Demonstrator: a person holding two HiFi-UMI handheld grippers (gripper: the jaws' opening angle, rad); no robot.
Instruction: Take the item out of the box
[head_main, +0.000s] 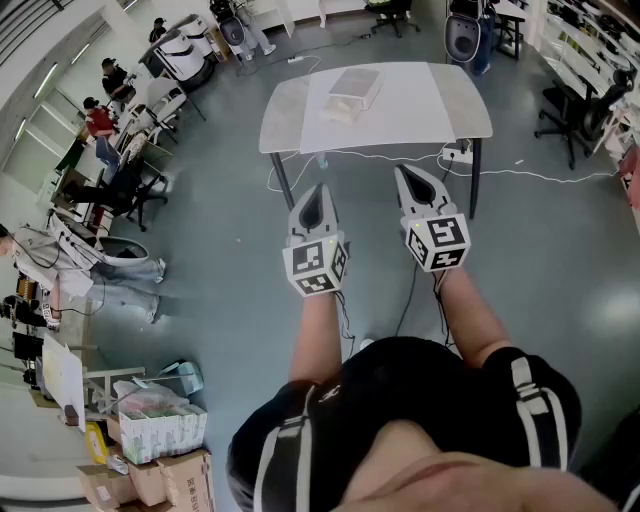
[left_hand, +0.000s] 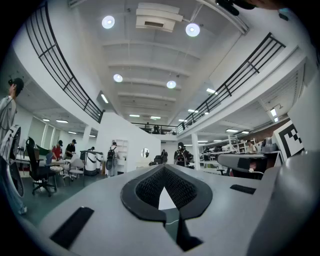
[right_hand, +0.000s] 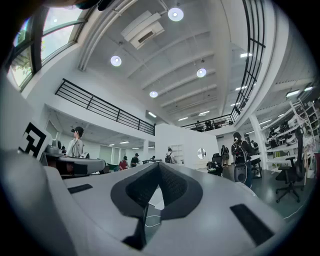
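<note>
While we stand well back from the table (head_main: 440, 100), both the left tongs (head_main: 318, 190) and the right tongs (head_main: 407, 172) are pressed together on nothing. The box (head_main: 352, 90) sits on the tabletop, the item inside unseen. If we arrive with the tongs unopened, we would likely shove the box, and the cables (head_main: 545, 176) on the floor could trip us.

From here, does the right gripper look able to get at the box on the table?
Probably not yet. The right gripper, shut and empty, hangs over floor short of the table; the box sits mid-table beyond. Nothing blocks the way, but stepping closer looks needed.
</note>
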